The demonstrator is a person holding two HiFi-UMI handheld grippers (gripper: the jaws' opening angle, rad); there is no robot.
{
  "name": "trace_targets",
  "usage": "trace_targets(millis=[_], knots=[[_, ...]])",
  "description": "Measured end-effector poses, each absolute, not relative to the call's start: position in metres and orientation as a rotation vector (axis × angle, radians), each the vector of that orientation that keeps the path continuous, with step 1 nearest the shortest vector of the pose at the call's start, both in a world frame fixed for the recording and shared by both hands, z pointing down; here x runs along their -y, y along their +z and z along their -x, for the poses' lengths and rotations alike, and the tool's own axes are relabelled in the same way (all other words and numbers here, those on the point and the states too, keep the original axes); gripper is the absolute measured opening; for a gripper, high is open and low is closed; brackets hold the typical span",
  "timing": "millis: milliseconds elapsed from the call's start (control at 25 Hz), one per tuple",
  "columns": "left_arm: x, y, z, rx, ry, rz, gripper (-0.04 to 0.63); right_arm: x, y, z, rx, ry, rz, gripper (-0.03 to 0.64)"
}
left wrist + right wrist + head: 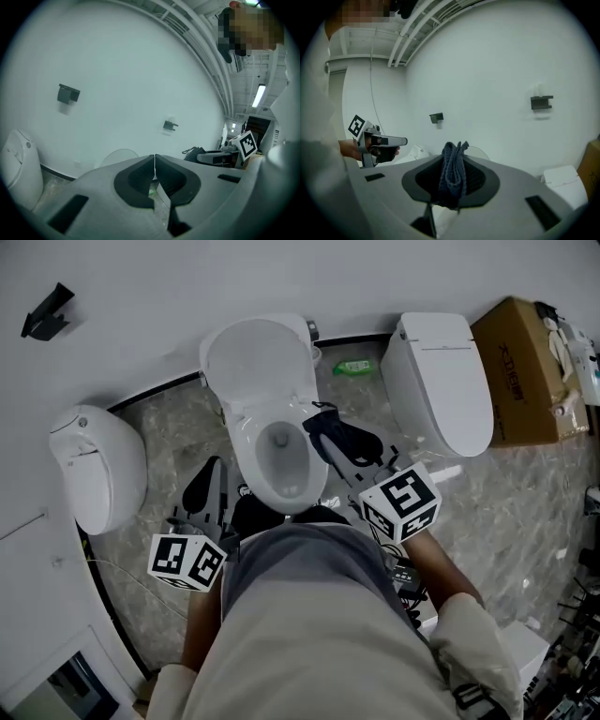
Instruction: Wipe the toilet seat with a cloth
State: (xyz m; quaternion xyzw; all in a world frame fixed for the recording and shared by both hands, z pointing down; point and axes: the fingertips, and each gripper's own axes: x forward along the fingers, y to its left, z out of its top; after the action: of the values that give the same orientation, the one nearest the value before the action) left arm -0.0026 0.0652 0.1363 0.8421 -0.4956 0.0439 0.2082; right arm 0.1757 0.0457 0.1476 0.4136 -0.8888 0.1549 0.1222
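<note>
Little wiped yet, seemingly: pinches dark cloth in right gripper at right rim of toilet seat, contact unclear; holds left gripper clenched, empty, left of bowl.

I have the toilet dead centre, its lid up against the wall behind. The left toilet sits beside it on one side, the right toilet on the other, and a box right of that. A bottle lies on the floor between the centre and right toilets, near the wall. A bracket is on the wall, far left. My left gripper is just left of the bowl. My right gripper is at the bowl's right rim, with the cloth between its jaws.
</note>
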Motion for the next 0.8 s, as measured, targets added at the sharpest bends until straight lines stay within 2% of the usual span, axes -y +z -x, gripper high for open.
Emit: trace_targets(millis=[400, 800], knots=[[-0.078, 0.119, -0.003, 1.417, 0.077, -2.354, 0.011, -0.08, 0.137, -0.194, 2.572, 0.431, -1.241, 0.077], [-0.104, 0.123, -0.009, 1.42, 0.167, -2.329, 0.011, -0.1, 0.132, -0.202, 2.593, 0.447, -1.221, 0.077]])
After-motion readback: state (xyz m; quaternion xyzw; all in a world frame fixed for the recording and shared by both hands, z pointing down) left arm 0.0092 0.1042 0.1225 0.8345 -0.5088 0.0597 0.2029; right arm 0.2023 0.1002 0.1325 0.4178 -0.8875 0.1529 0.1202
